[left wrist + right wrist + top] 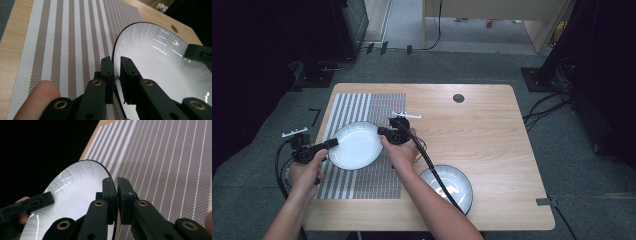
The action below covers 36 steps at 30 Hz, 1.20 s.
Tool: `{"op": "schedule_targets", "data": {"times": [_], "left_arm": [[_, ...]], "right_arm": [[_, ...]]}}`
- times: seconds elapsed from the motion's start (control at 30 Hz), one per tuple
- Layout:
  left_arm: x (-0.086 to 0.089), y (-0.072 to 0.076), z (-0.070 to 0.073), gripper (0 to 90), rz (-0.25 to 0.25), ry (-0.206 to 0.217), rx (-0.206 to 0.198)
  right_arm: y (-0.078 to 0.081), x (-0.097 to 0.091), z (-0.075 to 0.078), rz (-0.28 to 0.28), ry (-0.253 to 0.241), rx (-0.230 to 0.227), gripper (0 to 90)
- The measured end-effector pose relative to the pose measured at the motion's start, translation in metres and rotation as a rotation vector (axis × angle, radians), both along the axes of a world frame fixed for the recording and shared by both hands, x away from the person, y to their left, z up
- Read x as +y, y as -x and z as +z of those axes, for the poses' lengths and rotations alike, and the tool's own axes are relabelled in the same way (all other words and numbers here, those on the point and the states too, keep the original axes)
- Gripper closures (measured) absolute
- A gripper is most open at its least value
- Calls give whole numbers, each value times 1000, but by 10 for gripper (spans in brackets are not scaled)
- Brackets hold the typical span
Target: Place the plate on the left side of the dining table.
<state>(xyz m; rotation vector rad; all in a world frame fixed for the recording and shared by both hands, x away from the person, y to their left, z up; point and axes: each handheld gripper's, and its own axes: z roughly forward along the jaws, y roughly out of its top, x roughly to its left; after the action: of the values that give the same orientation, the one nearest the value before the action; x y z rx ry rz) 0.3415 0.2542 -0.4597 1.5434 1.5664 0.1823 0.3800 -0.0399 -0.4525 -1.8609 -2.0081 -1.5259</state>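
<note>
A white plate with a dark rim (357, 145) hangs over the striped placemat (362, 105), held from both sides. My left gripper (333, 143) is shut on its left rim; in the left gripper view the jaws (116, 67) pinch the plate's (160, 57) thin edge. My right gripper (383, 132) is shut on the opposite rim, and in the right gripper view its jaws (116, 188) clamp the plate (75, 187) edge with the other gripper across it. A second white plate (459, 182) lies on the wooden table (482, 125) near the front, partly behind my right forearm and cable.
The placemat covers the table's left part. A round dark grommet (458, 98) sits in the tabletop at the back. Dark equipment and cables stand on the floor around the table.
</note>
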Motion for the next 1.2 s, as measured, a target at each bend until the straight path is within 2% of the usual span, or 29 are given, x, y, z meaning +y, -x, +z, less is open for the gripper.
{"op": "schedule_targets", "data": {"times": [0.23, 0.27, 0.37, 0.6, 0.8, 0.87, 0.93, 1.07, 1.13, 1.2], "left_arm": [[-1, -22, -21, 821, -3, 10, 28], [-2, -26, -24, 821, -2, 8, 32], [-6, -35, -29, 820, -12, -17, 37], [-11, -58, -30, 827, -16, -58, 32], [-10, -76, -35, 824, -9, -50, 38], [-9, -79, -36, 828, -4, -49, 41], [-9, -82, -37, 831, 1, -53, 48], [-9, -84, -38, 831, 10, -57, 30], [-7, -85, -40, 833, 15, -42, 36], [-6, -86, -42, 832, 16, -47, 45]], "right_arm": [[-13, 1, -20, -44, 4, 10, 858], [-18, 1, -27, -57, 8, 13, 858], [-22, 0, -31, -67, 15, 14, 857], [-36, -1, -47, -111, 8, 5, 856], [-45, 0, -53, -151, -9, -34, 856], [-47, 2, -56, -158, -13, -38, 857], [-48, 2, -61, -164, -26, -15, 856], [-50, 2, -65, -166, -38, -32, 854], [-50, 3, -67, -168, -43, -35, 854], [-50, 3, -69, -165, -47, -31, 854]]}}
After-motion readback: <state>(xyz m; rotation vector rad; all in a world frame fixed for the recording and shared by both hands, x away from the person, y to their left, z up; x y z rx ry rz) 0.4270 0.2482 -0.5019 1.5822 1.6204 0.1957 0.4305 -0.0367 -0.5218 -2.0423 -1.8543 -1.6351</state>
